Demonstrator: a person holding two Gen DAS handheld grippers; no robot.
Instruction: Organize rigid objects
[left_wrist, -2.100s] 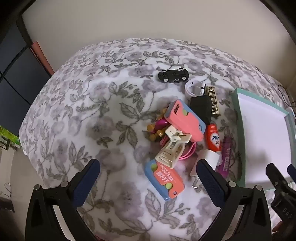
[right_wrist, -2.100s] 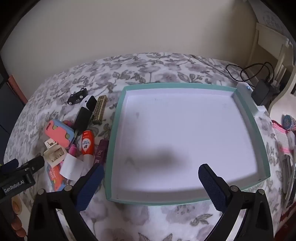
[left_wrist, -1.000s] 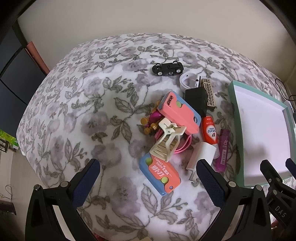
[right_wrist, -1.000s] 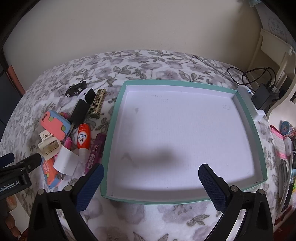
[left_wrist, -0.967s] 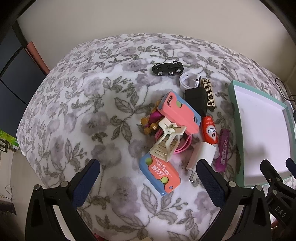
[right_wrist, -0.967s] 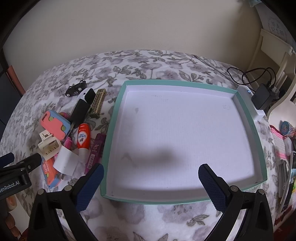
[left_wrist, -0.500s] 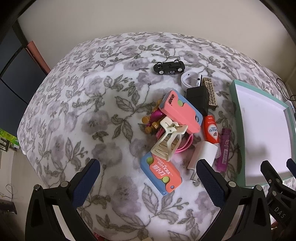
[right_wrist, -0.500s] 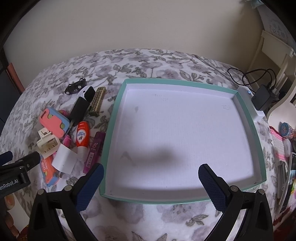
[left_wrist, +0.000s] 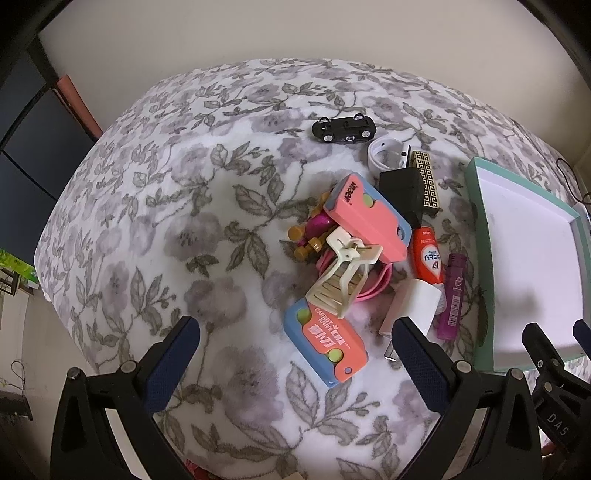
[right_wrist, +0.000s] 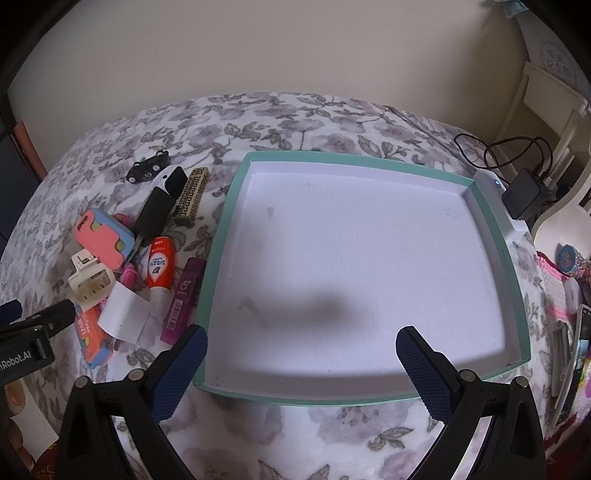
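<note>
A grey-and-white floral blanket is covering the bed. The tray is showing a teal rim around white. The toy car is looking black, the hair clip cream, the lighter purple, the tube orange-red.

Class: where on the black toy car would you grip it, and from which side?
Grip the black toy car across its narrow body between the wheels, coming from above. It lies wheels-up, apart from the pile, so both long sides look free for the left tool.
</note>
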